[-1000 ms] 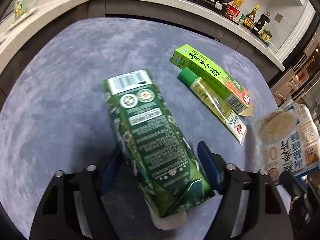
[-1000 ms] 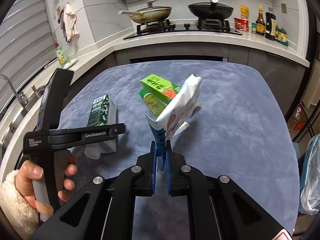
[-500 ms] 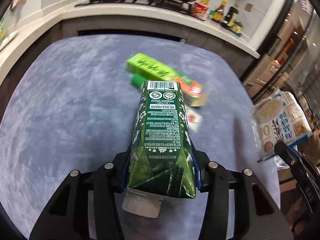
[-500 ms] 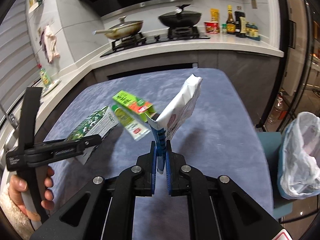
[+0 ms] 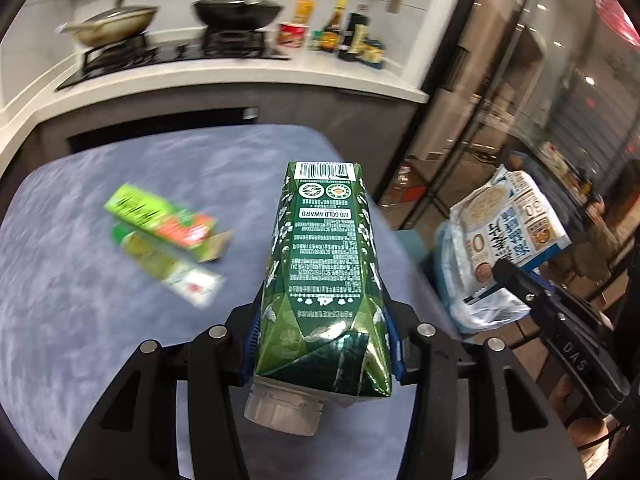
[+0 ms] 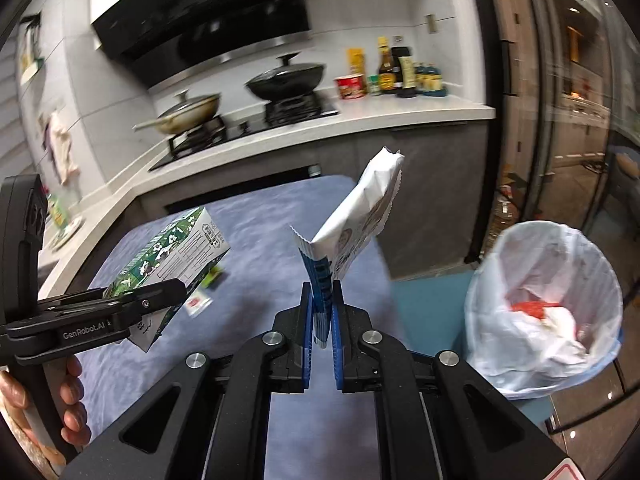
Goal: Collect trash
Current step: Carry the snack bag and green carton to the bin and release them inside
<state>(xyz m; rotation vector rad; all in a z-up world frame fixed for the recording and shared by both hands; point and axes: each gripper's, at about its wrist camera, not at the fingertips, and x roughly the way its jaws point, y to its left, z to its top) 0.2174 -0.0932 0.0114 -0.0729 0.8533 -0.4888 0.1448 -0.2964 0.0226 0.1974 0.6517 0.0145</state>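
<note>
My left gripper [image 5: 322,350] is shut on a dark green drink carton [image 5: 326,276], lifted above the blue-grey table [image 5: 60,312], cap end towards the camera. The same carton [image 6: 176,260] shows at the left of the right wrist view, clamped in the left gripper [image 6: 160,300]. My right gripper [image 6: 321,316] is shut on the edge of a white and blue food packet [image 6: 356,224], which sticks up and away from the jaws. That packet [image 5: 504,232] appears at the right of the left wrist view. A bin lined with a white bag [image 6: 548,304] stands off the table's right edge.
A light green box [image 5: 160,220] and a green tube [image 5: 164,264] lie together on the table at the left. Behind the table runs a counter with a stove, two pans [image 6: 286,76] and bottles [image 6: 396,68]. A person's hand [image 6: 44,408] grips the left tool.
Both grippers have risen and swung to the right with their loads. The left jaws have closed on the carton and lifted it off the table. The bin has come into the right wrist view.
</note>
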